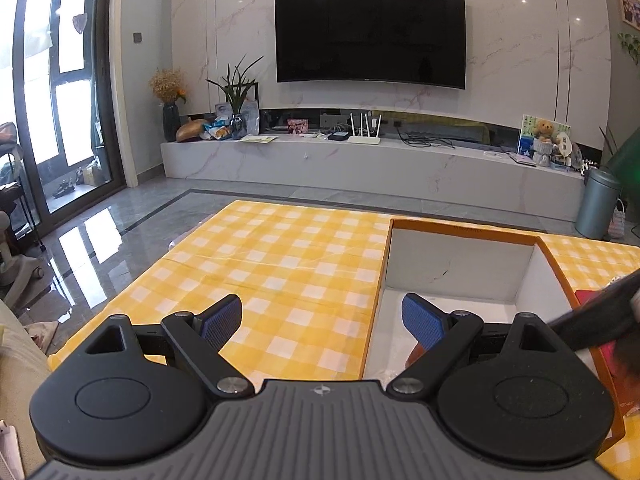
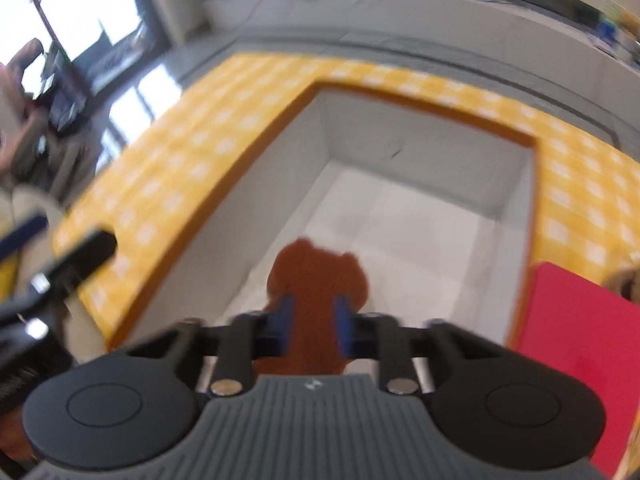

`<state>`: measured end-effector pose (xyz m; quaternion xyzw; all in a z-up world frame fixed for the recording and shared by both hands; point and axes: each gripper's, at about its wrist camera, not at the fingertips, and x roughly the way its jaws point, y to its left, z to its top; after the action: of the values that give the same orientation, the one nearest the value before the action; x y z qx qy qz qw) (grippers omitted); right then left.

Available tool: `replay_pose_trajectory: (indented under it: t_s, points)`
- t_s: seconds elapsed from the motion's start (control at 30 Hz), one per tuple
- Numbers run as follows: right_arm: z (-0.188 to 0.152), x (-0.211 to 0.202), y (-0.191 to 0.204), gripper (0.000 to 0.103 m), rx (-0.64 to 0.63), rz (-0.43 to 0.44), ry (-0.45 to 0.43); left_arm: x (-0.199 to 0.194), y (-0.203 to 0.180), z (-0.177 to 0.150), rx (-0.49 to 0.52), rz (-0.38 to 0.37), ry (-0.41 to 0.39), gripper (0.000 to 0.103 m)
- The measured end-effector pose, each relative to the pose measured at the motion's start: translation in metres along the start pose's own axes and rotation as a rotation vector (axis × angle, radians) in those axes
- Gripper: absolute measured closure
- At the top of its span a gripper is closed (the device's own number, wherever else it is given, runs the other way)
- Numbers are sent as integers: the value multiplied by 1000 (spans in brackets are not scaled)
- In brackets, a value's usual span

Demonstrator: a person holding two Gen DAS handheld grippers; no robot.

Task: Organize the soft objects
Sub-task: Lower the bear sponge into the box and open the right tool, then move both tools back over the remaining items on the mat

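Right gripper (image 2: pixel 311 318), blue ribbed pads clamped on a fuzzy brown plush toy (image 2: pixel 316 280), seemingly a bear, above a white-lined cardboard box (image 2: pixel 424 148). Left gripper (image 1: pixel 322 320) spread wide, holding nothing.

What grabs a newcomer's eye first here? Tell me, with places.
The right gripper is shut on a brown plush bear, held over the white inside of an orange-rimmed cardboard box. The box sits on a yellow-and-white checked tablecloth. The left gripper hangs open above the box's left edge.
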<state>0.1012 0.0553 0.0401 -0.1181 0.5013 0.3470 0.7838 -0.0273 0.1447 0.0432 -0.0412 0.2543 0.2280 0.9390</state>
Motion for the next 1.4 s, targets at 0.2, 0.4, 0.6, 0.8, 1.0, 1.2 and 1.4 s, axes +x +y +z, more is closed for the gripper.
replay_pose_trajectory:
  t_s: [0.2,0.4,0.6,0.8,1.0,1.2,1.4]
  points:
    - [-1,48,18,96,-89,-13,112,1,0,-2,12,5,0,0]
    - [2,59,25,96,-114,-8,125,6,0,-2,10,10,17,0]
    - [-2,59,23,96,-94,2,95,3,0,-1,9,13,11,0]
    - [-3,50,19,95,-57,12,50,3,-1,-1,10,1,6,0]
    - [-4,27,13,77,-20,22,-19,-5,-1,2,3,-9,-14,0]
    - [-7,-14,7,74,-11,52,-117,-12,0,7,-36,-35,-20,0]
    - [-13,-56,-11,74,16,47,-183,-26,-11,12,-42,-49,-50,0]
